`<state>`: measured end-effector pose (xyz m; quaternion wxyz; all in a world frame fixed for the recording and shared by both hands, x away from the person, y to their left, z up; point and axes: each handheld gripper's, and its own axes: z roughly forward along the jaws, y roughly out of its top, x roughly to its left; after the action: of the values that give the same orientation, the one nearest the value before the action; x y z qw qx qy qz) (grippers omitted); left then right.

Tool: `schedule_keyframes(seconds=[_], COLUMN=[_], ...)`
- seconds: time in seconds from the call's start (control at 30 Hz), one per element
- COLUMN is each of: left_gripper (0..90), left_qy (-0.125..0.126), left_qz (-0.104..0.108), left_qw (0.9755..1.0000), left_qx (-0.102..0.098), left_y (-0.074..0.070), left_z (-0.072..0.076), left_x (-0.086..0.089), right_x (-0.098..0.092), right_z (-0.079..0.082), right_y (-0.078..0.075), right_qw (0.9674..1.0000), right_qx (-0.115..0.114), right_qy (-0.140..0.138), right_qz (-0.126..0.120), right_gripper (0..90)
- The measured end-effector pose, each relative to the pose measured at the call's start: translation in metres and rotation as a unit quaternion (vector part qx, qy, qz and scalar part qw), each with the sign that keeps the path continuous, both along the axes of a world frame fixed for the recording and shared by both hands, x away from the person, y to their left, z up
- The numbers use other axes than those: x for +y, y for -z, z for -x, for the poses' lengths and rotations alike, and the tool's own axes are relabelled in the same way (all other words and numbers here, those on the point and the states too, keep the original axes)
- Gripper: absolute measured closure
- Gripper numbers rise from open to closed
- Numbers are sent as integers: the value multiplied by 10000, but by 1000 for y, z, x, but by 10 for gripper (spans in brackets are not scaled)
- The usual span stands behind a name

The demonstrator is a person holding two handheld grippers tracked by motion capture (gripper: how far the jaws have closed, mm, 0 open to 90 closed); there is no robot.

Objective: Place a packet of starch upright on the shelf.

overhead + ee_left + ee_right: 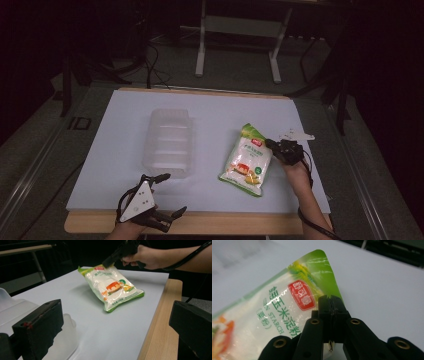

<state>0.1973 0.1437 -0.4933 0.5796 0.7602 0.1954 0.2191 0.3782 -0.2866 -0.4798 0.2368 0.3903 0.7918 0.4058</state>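
I sit at a bench (210,197) covered by a pale sheet, with a wooden edge showing along my side.

My right tool (274,146) is on the right half of the bench, its two black jaws pressed together on the upper edge of a bag of starch (248,159). In the right gripper view the jaws (331,305) meet flat against each other, pinching the green top seam of the bag (274,315) just beside its red label. In the left gripper view, my right hand (146,256) holds the tool (108,263) at the far end of the bag (112,287), which is tipped so that end sits higher while the near end rests on the sheet.

The bag is white with green borders and an orange picture on its front. It lies right of centre on the bench, well apart from a clear plastic container (169,142) standing left of centre.

My left tool (165,195) hovers at the near left edge of the bench, just beside the container's near end. Its jaws are spread wide with nothing between them.
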Motion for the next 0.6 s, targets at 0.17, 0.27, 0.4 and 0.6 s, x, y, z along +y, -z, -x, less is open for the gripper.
schedule_keyframes(seconds=[0.17, 0.27, 0.4, 0.6], left_gripper=[0, 0, 0, 0], left_qy=[18, 14, -30, 3], left_qz=[64, 105, 78, 111], left_qw=[10000, 9999, 9999, 9999], left_qx=[33, 94, 136, 109], left_y=[-2, -3, -6, -14], left_z=[0, -1, -2, -5], left_x=[0, 0, -3, -12], right_x=[9, 13, 17, 19], right_z=[11, 18, 29, 47], right_y=[-19, -26, -35, -45], right_qw=[9995, 9989, 9980, 9951], right_qx=[-230, -345, -473, -538], right_qy=[-216, -303, -419, -668], right_qz=[-23, 5, -83, -487], right_gripper=[887, 887, 887, 888])
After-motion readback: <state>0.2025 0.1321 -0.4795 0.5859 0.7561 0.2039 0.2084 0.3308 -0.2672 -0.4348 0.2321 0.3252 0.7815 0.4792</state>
